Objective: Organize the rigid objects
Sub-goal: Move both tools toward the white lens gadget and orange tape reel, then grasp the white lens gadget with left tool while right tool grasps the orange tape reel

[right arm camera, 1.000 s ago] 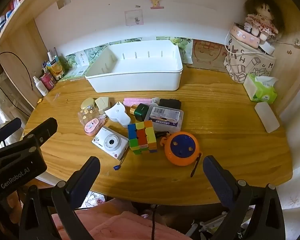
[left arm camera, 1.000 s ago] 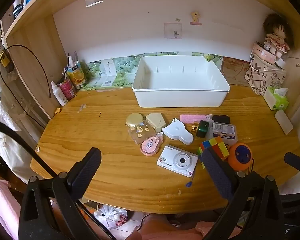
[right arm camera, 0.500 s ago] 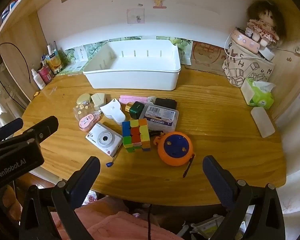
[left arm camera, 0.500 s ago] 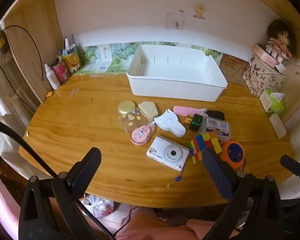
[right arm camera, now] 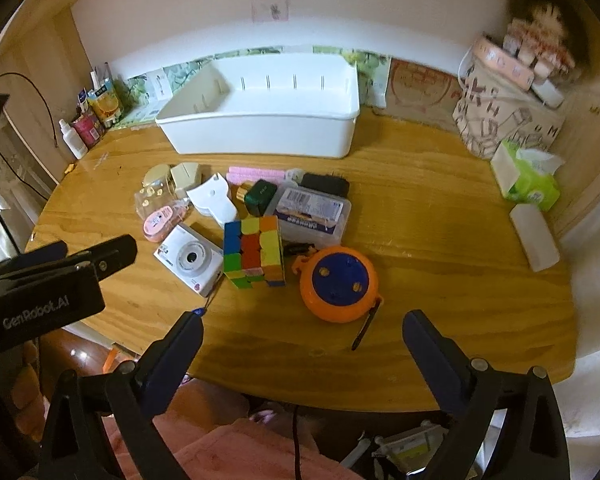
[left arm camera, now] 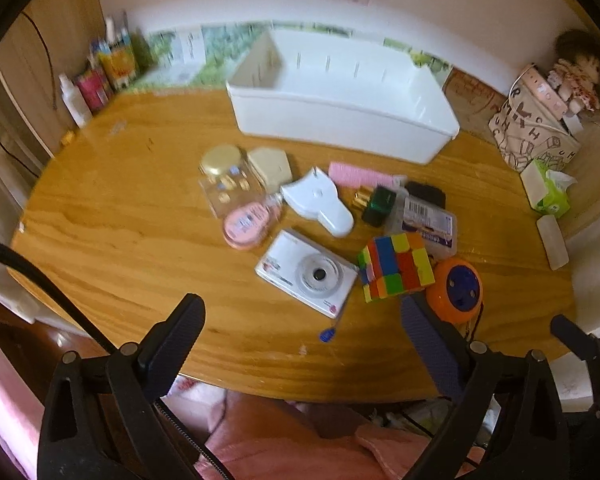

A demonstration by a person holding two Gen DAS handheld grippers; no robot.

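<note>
Black left gripper [right arm camera: 52,276] — white "GenRobot.AI" lettering (silver screws).

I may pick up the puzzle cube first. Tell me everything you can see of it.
The puzzle cube is a colour-tiled plastic-looking block showing blue, yellow, orange, red and green squares. Its layers look slightly twisted out of line. It rests on the wooden table, between the white camera and the orange round gadget, just in front of a labelled clear case. Nothing grips it.

white bin [right arm camera: 260,136], multicoloured cube [right arm camera: 254,252], orange-blue reel [right arm camera: 338,282]
</note>
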